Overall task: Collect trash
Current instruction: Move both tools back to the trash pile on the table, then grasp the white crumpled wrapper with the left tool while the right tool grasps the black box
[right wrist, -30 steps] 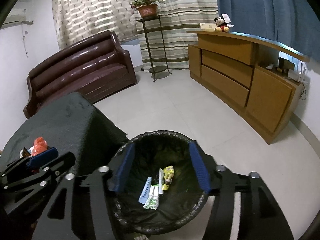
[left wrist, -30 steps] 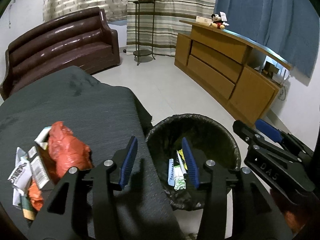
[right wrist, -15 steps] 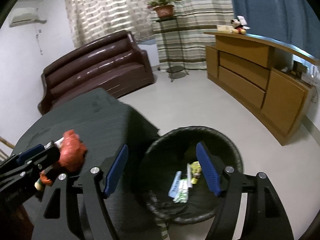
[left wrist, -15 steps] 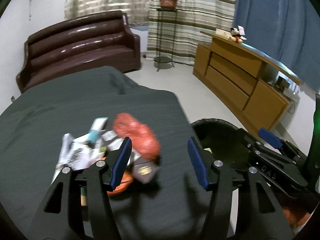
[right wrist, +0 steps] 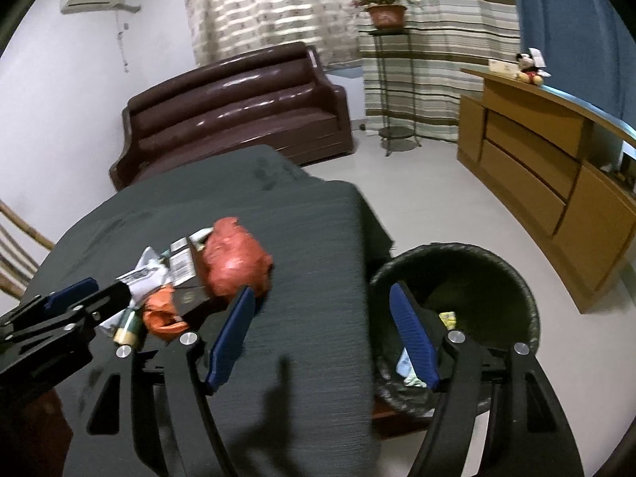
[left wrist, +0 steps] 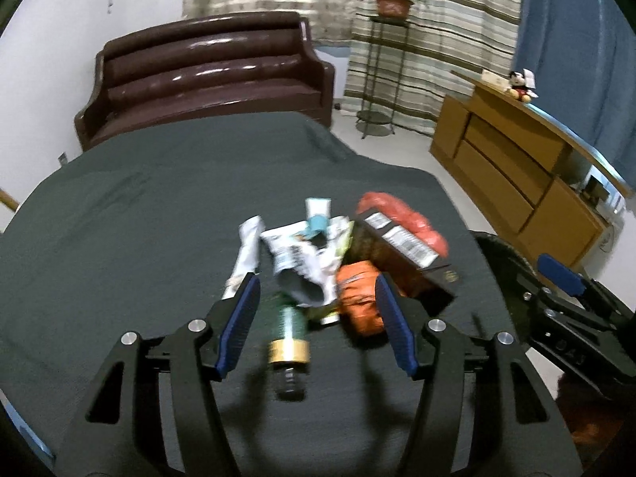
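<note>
Both grippers have swung from the black-lined round trash bin point(right wrist: 457, 310) to the dark grey cloth-covered table point(left wrist: 139, 238). Left gripper point(left wrist: 318, 318) hangs open and empty over the wrapper-and-bottle litter pile point(left wrist: 338, 262) near the table's right edge; right gripper point(right wrist: 326, 334) gapes empty across that edge.

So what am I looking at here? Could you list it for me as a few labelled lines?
place: living room with a brown sofa
table: dark cloth with a trash pile
pile: red bag, bottle, wrappers
bin: black bin beside the table, some trash inside
left gripper: open, over the pile
right gripper: open, empty
</note>
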Action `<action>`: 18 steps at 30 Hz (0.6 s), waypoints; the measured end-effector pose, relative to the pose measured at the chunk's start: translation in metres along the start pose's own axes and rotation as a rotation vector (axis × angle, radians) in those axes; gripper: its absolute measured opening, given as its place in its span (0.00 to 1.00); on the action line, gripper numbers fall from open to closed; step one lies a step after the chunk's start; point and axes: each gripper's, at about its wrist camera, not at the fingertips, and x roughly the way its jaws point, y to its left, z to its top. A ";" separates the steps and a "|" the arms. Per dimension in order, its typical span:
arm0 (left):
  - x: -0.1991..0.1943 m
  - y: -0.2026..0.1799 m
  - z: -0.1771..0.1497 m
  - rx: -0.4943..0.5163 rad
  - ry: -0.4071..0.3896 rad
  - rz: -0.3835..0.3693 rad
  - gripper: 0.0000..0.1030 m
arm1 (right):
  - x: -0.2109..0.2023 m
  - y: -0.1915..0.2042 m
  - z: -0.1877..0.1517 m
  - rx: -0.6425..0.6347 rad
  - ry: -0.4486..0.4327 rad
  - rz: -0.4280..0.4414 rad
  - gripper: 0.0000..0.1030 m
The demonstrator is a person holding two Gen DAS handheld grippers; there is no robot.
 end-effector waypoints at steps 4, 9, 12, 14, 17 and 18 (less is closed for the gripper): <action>0.003 0.008 -0.001 -0.020 0.013 0.011 0.57 | 0.000 0.010 0.000 -0.022 -0.004 0.014 0.67; 0.008 0.008 0.001 -0.020 0.018 0.004 0.57 | 0.001 0.021 -0.002 -0.039 -0.003 0.022 0.67; 0.015 0.008 0.003 -0.023 0.026 0.000 0.57 | 0.002 0.024 -0.001 -0.045 -0.008 0.021 0.67; 0.020 0.008 0.004 -0.028 0.032 0.002 0.57 | 0.003 0.023 -0.001 -0.046 -0.006 0.023 0.67; 0.026 0.009 0.006 -0.036 0.041 0.002 0.57 | 0.005 0.025 0.000 -0.047 -0.004 0.025 0.67; 0.029 0.010 0.006 -0.036 0.047 0.002 0.57 | 0.007 0.024 0.000 -0.047 -0.003 0.027 0.67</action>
